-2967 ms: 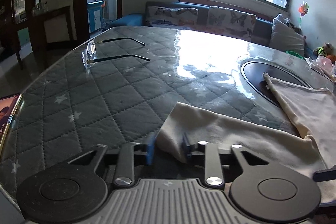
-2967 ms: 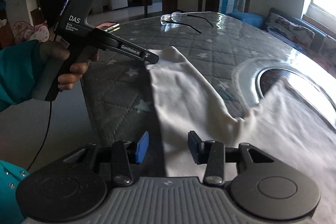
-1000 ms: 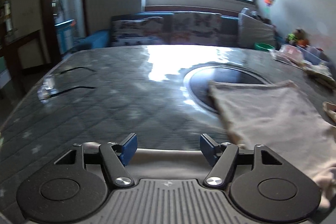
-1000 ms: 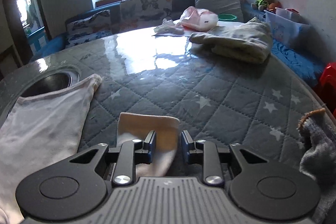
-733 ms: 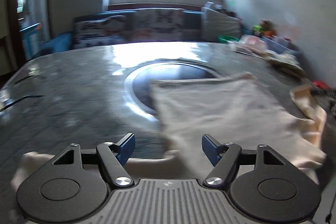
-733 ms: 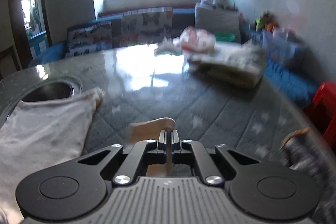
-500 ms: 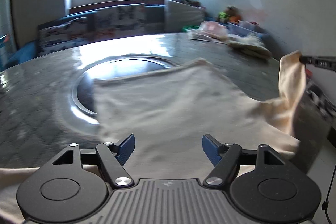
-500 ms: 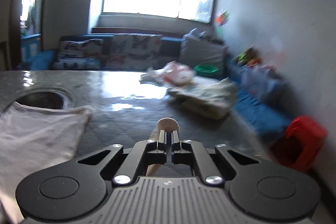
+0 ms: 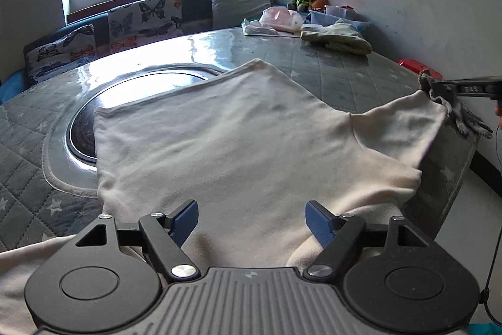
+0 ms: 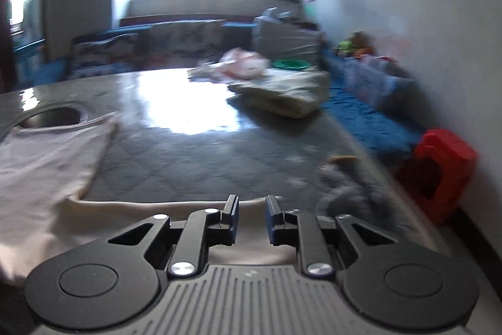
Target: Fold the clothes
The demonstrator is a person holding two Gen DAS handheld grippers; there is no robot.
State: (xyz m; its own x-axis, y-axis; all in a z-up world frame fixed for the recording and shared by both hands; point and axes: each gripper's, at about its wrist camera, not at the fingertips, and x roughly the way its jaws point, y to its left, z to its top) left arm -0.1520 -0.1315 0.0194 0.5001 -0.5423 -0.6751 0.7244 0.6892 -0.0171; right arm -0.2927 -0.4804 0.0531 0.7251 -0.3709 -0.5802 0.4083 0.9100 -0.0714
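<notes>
Cream garment (image 9: 238,140) spread flat on the quilted worktop (image 9: 339,74).
Both tongs, left (image 9: 252,217) and right (image 10: 252,220), stand spread, gripping nothing; the light, limp cloth is best pinched at hems or corners.

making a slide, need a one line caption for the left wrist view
Open left gripper over a cream garment spread flat on the quilted table.

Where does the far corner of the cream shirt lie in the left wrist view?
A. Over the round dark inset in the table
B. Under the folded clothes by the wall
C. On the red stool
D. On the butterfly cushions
A: the cream shirt lies spread flat, its far left corner overlapping the round dark inset.
</notes>
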